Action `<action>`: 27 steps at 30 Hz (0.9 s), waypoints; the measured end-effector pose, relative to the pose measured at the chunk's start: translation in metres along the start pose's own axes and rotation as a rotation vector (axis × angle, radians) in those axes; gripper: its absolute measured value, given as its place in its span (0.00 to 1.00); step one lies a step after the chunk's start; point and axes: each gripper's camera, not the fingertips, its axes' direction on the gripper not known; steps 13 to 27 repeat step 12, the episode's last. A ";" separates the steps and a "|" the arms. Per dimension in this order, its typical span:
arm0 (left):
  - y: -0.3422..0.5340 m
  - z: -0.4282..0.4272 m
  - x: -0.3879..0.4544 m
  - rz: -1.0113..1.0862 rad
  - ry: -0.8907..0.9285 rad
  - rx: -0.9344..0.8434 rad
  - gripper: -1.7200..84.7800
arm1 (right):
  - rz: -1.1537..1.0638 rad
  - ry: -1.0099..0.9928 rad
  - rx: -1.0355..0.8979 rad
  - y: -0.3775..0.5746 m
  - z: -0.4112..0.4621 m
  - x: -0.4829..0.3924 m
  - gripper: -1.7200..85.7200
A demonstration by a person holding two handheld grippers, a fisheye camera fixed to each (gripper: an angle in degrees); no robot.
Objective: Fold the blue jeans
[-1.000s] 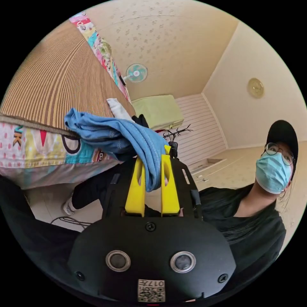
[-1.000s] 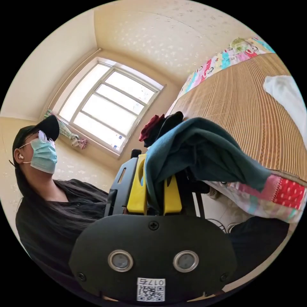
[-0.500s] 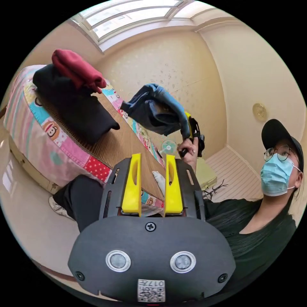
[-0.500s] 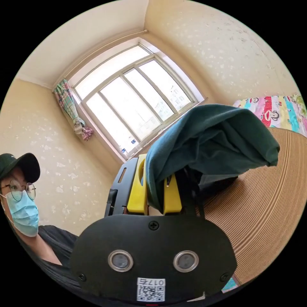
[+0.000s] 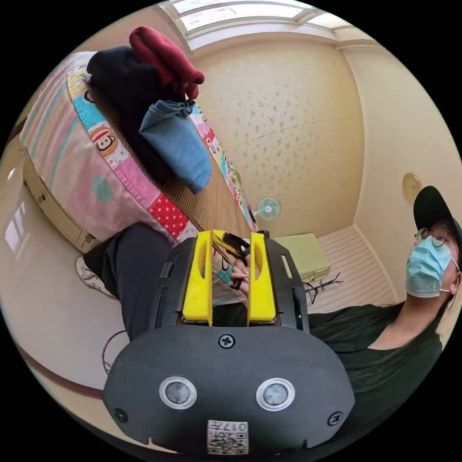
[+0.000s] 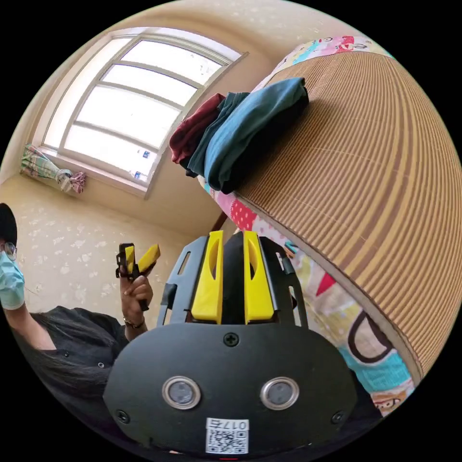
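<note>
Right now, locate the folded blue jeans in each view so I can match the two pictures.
Left gripper view: folded blue jeans upper left, leaning on the clothes pile.
Right gripper view: folded blue jeans top centre, on the same pile.
Shared landmark: the dark red garment beside them.

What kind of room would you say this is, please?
Most likely a bedroom: a bed with a woven mat over patterned bedding, folded clothes stacked on it, and a large window.

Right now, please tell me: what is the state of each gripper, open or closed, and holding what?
Left gripper: open, holding nothing.
Right gripper: open, holding nothing; the folded blue jeans lie on the bed.
</note>
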 end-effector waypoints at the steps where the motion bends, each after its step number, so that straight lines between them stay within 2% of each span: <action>1: -0.003 0.015 0.008 0.040 -0.024 -0.027 0.15 | 0.009 0.126 0.031 0.021 -0.024 0.006 0.11; 2: -0.005 0.032 0.018 0.088 -0.054 -0.058 0.15 | 0.020 0.192 0.051 0.031 -0.037 0.009 0.11; 4: -0.006 0.061 0.035 0.163 -0.099 -0.105 0.14 | 0.089 0.505 0.168 0.073 -0.095 0.022 0.12; 5: -0.004 0.081 0.047 0.213 -0.123 -0.131 0.14 | 0.111 0.590 0.199 0.083 -0.110 0.025 0.12; 7: 0.002 0.112 0.065 0.281 -0.133 -0.172 0.12 | 0.245 0.937 0.310 0.116 -0.167 0.042 0.14; 9: 0.010 0.142 0.078 0.315 -0.102 -0.221 0.12 | 0.369 1.120 0.404 0.135 -0.210 0.064 0.15; 11: 0.021 0.177 0.090 0.319 -0.013 -0.298 0.12 | 0.518 1.133 0.457 0.152 -0.246 0.099 0.16; 12: 0.025 0.184 0.092 0.316 0.006 -0.317 0.12 | 0.607 1.054 0.437 0.161 -0.262 0.130 0.16; 27: 0.025 0.184 0.092 0.316 0.006 -0.317 0.12 | 0.607 1.054 0.437 0.161 -0.262 0.130 0.16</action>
